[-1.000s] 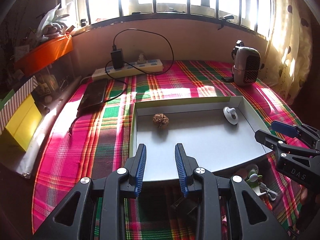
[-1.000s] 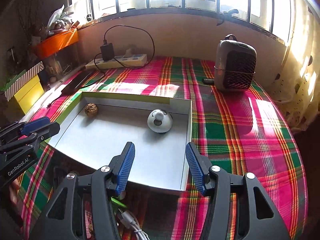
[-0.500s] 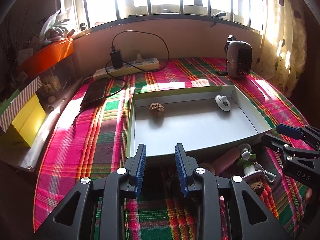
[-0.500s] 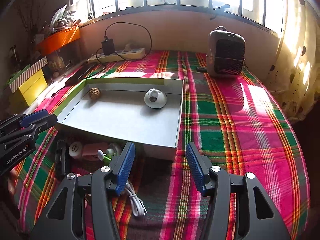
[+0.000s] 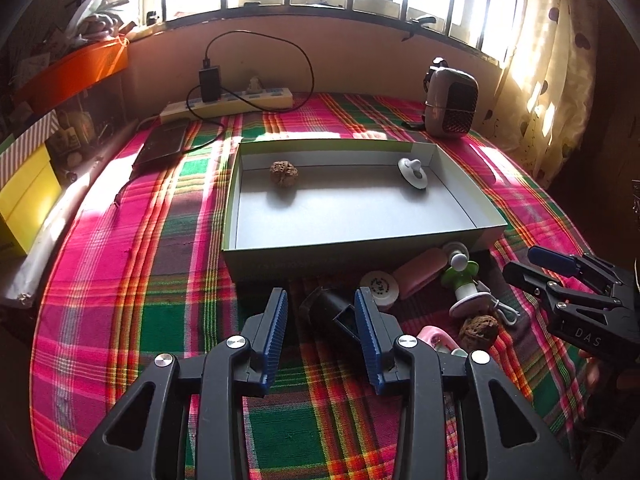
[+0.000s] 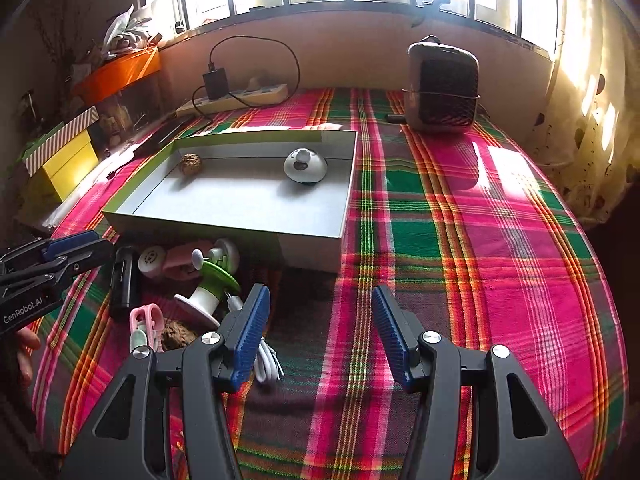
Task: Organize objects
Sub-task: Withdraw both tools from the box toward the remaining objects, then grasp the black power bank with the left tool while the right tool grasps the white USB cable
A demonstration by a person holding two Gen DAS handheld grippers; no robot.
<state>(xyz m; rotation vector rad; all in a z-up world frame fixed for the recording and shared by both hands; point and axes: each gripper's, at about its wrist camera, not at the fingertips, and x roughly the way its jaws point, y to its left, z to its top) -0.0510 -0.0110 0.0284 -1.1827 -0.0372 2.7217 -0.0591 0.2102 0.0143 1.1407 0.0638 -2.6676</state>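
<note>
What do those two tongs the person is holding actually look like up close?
Both are matte black plastic frames with triangular cut-outs and round silver screw heads. Each of the left tongs and right tongs ends in two narrow fingers faced with ribbed blue pads. White lettering marks the sides: "GenRobot.AI" on the left, "DAS" on the right. No cables show on them, and no sleeves are in view.

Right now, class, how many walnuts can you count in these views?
2: one walnut inside the box, far-left corner; another walnut on the cloth among the loose items. Others may be hidden.
</note>
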